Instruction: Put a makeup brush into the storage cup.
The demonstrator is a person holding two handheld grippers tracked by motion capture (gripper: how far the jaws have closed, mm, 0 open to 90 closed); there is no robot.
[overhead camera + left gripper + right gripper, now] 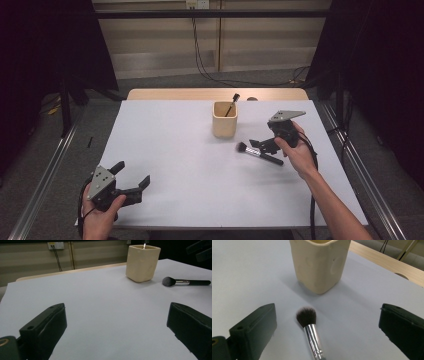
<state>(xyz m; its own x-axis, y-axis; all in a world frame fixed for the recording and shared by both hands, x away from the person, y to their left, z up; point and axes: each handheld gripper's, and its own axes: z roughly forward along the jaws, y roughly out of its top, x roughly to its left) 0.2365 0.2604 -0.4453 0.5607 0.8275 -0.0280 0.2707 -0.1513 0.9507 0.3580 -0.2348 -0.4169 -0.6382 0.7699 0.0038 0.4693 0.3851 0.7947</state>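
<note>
brush (308, 322): dark bristles, silver collar, black handle, between wide-open empty right gripper (327, 325) jaws | brushes: 2, cup (320, 263): 1

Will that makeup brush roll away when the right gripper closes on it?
The makeup brush looks round, with a shiny metal ferrule, so it may roll or slip. It lies flat between the open right gripper jaws, probably light. Its bristles should flex.

Between my left gripper (134, 178) and the cup (224, 119) the sheet (170, 145) lies bare, so I can pass freely. My right gripper (259, 145) straddles the brush (310, 327) (jaws wide), with the cup near ahead; side room there seems ample.
</note>
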